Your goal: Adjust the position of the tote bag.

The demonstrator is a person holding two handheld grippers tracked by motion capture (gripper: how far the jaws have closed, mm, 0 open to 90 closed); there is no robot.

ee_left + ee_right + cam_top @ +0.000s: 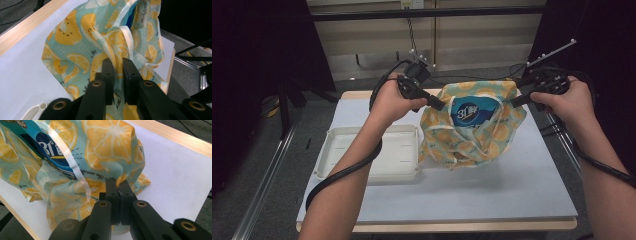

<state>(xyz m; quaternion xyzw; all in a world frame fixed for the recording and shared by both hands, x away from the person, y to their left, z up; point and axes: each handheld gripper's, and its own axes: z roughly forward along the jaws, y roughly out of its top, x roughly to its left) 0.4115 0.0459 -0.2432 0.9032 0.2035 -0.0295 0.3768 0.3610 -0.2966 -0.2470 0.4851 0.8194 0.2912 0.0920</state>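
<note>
Both grippers, left gripper (439,105) and right gripper (516,101), are clamped on the lemon-print bag (472,145) rim, so I'd pull evenly outward to free the blue pack (473,111).

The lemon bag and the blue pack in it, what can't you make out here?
- Blue pack: high view, its lower part is hidden by the bag; the label is too small to read.
- Left gripper: left gripper view, fabric fills the jaw gap; the grip depth is hidden.
- Tray: partly covered by a forearm.
</note>
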